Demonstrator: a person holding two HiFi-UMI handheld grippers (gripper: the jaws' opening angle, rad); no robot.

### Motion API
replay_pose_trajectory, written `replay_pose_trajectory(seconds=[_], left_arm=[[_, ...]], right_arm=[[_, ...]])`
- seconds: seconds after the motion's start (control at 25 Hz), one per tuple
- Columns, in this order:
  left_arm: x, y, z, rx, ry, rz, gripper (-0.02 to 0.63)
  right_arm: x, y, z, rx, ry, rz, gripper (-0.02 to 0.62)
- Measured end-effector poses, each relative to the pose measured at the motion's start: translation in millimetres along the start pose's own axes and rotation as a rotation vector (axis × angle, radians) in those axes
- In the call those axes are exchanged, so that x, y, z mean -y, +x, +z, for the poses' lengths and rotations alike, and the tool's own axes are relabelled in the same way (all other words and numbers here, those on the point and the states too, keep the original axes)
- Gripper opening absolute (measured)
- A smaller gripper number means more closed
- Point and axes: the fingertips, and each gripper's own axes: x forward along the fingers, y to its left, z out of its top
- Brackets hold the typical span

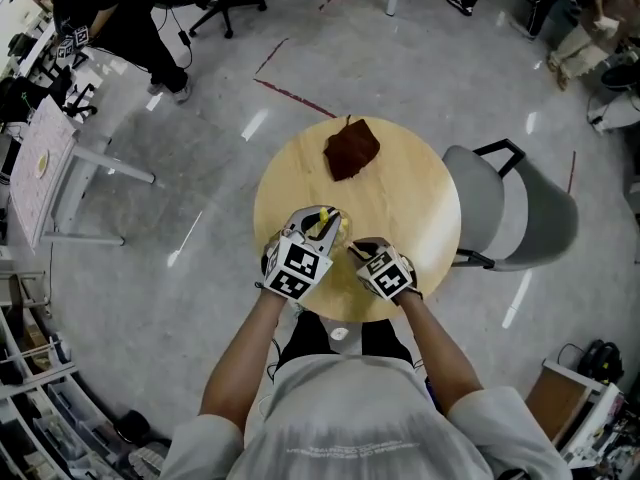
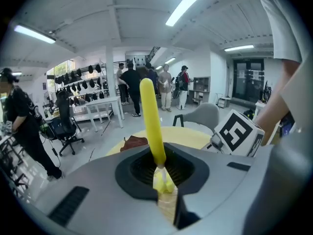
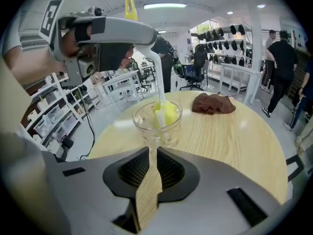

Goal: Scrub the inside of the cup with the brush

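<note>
A clear glass cup (image 3: 157, 124) stands on the round wooden table (image 3: 234, 141), and the brush's yellow sponge head (image 3: 165, 113) is down inside it. My left gripper (image 2: 160, 168) is shut on the brush; its yellow handle (image 2: 150, 116) sticks up past the jaws. In the right gripper view the left gripper (image 3: 105, 33) hovers above the cup with the white shaft running down into it. My right gripper (image 3: 152, 153) is shut on the cup's glass handle at the near side. In the head view both grippers (image 1: 325, 226) (image 1: 356, 252) meet at the table's near edge.
A crumpled brown cloth (image 1: 352, 148) lies at the far side of the table (image 1: 420, 198). A grey chair (image 1: 520, 208) stands just right of the table. Desks, racks, office chairs and several people stand around the room.
</note>
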Motion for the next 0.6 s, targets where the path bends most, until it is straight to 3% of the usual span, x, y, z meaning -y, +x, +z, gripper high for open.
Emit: replay_pose_trajectory(seconds=[0.36,0.6], left_arm=[[9,-14,-16,-0.203,0.08,-0.155,0.046],[17,-23,-18,-0.231,-0.01,-0.251,0.044]], right_arm=[[4,3,-3,-0.011,-0.007,-0.007,0.074],[2,4,-1,-0.016,-0.01,-0.007,0.074]])
